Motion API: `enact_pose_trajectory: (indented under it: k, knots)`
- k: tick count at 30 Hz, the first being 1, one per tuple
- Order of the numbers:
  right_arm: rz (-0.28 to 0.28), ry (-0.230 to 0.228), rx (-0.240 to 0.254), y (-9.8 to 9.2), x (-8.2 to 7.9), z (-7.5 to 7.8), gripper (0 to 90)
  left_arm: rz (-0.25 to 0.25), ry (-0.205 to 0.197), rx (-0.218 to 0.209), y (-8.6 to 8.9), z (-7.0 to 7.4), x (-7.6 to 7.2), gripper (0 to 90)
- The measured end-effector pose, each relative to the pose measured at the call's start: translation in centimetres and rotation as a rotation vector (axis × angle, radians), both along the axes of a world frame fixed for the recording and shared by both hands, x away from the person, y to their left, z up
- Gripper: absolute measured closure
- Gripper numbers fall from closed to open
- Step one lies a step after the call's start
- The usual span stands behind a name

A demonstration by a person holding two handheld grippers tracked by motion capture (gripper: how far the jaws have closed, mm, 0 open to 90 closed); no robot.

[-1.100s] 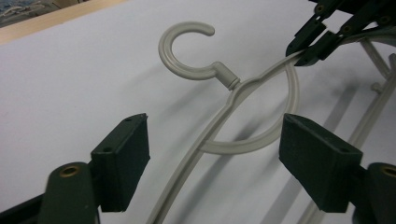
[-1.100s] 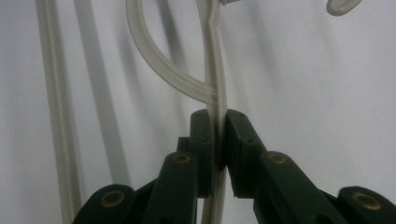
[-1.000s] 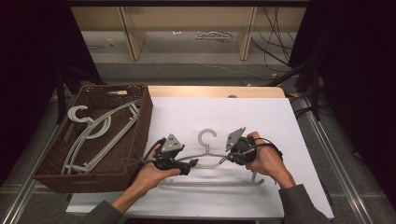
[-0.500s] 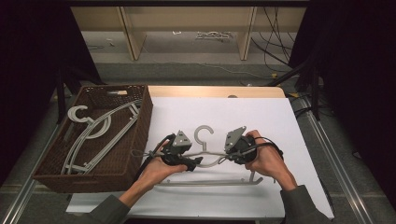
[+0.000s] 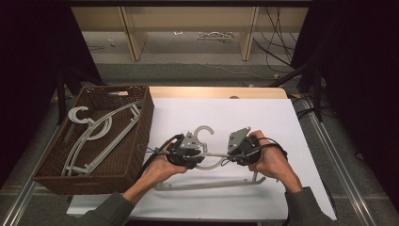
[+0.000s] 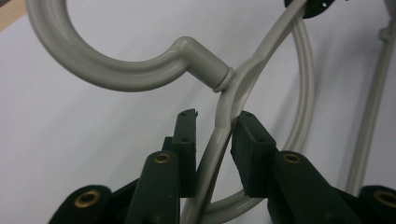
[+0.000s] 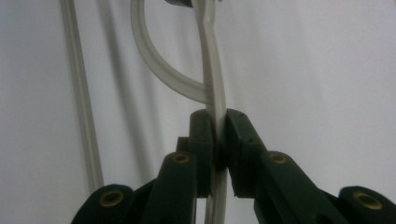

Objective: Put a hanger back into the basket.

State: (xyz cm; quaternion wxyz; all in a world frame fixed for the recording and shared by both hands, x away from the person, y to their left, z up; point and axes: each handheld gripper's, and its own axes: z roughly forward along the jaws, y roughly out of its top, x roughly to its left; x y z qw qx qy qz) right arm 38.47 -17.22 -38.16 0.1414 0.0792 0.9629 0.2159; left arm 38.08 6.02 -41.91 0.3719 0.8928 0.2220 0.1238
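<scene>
Left gripper [image 6: 210, 135] view: jaws, just closing, straddle the grey hanger [image 6: 224, 107] arm. Right gripper [image 7: 215, 135] view: jaws clamped on it. High view: wicker basket [image 5: 136, 155] at the bench's left edge holds more hangers [image 5: 99, 136].

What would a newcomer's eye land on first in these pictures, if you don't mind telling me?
First, the grey hanger on the white table, flanked by two hand-held grippers. The right gripper is clamped on one arm of it; the left gripper has just been closing around the other arm near the hook, one pad touching and a gap at the other. Next, the brown basket at the table's left, with more hangers inside.
</scene>
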Motion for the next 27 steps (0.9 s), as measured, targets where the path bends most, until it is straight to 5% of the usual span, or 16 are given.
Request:
enact_pose_trajectory:
  k: [7, 14, 18, 20, 26, 27]
  knots:
    - [-0.014, -0.039, 0.026, -0.3, 0.0, 0.3, 77.9, -0.069, -0.056, 0.05, 0.0, 1.1, -1.1, 78.6]
    - [-0.061, -0.05, 0.054, -0.5, 0.1, 0.5, 72.5, -0.079, -0.056, 0.016, 0.0, 1.4, -1.5, 81.9]
    - [-0.151, -0.037, 0.128, -0.9, 0.4, 1.2, 62.5, -0.046, -0.035, -0.039, 0.7, 1.8, -1.2, 82.0]
    - [-0.205, -0.07, 0.207, -1.0, 0.3, 1.4, 53.4, -0.041, -0.039, -0.04, 1.0, 1.9, -1.1, 82.1]
    - [-0.276, -0.09, 0.276, -1.3, 0.2, 2.1, 38.6, 0.002, -0.026, -0.069, 2.1, 2.3, -0.7, 82.1]
    - [-0.319, -0.098, 0.325, -1.6, 0.1, 2.5, 31.4, 0.006, -0.027, -0.068, 2.3, 2.4, -0.6, 82.0]
